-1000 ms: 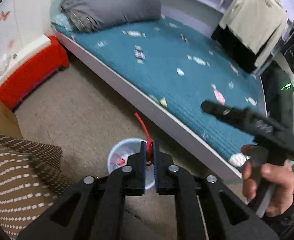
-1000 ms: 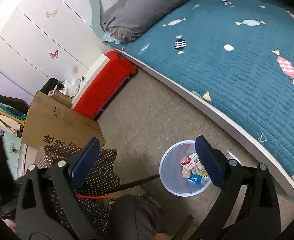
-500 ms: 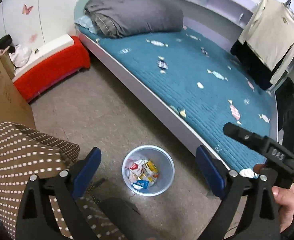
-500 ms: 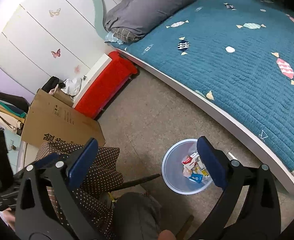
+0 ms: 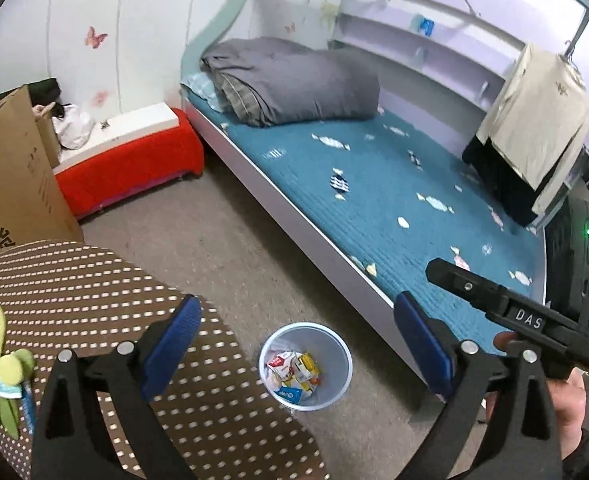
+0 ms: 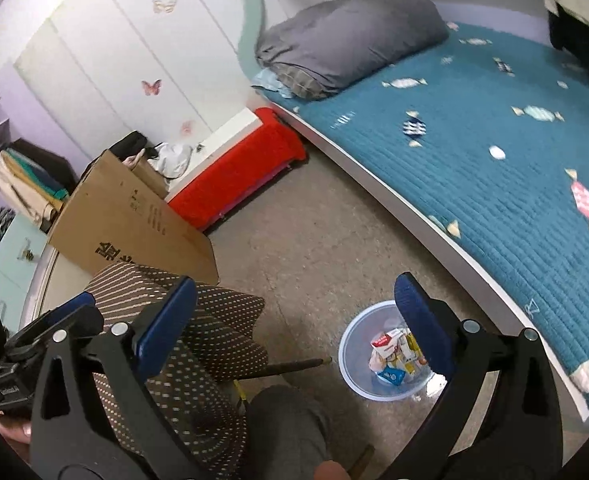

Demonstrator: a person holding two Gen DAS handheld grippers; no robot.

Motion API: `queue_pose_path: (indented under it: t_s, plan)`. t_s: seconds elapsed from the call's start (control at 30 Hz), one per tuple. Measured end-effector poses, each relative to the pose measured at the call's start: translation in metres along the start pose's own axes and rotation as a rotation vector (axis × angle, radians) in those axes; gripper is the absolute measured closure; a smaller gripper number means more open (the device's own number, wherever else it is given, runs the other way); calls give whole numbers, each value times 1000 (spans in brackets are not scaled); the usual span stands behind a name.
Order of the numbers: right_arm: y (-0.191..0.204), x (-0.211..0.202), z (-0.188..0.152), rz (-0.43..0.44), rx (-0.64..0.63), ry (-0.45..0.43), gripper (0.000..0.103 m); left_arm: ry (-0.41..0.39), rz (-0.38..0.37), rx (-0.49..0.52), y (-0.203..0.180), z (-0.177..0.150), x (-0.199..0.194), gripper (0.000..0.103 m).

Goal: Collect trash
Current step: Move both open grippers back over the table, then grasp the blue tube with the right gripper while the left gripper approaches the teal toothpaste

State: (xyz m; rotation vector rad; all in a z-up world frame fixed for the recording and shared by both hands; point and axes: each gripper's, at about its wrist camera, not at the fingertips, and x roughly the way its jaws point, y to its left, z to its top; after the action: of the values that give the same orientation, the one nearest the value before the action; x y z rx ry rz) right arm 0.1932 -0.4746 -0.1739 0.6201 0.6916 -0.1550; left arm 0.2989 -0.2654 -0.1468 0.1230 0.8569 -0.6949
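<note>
Blue-padded left gripper (image 5: 300, 344), pinched on a red strip a second ago, now gapes wide and empty, higher above the trash bin (image 5: 305, 366) on the floor beside the bed (image 5: 374, 200). Right gripper (image 6: 294, 320) stays spread, holding nothing.

grippers (image 5: 294, 344): 2 | bin (image 5: 340, 390): 1 | bed (image 5: 374, 184): 1 | cardboard box (image 5: 10, 176): 1

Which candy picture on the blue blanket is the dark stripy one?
The navy-and-white striped candy print near the folded grey quilt; the other candies on the teal bed cover are pale or pink.
</note>
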Motion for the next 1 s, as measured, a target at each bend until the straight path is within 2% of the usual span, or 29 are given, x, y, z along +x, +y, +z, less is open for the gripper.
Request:
queue_pose_path:
  t_s: [0.33,0.5,1.0]
  plan:
    - [61,-9,0,26,-108,-11,6,-88,30,-44,33,-10,-52,8]
    - [94,-8,-4,34,-170,-7,6,-107,50,-80,57,-21,-73,8]
    - [199,7,-37,79,-366,26,6,-180,234,-210,142,-63,-136,8]
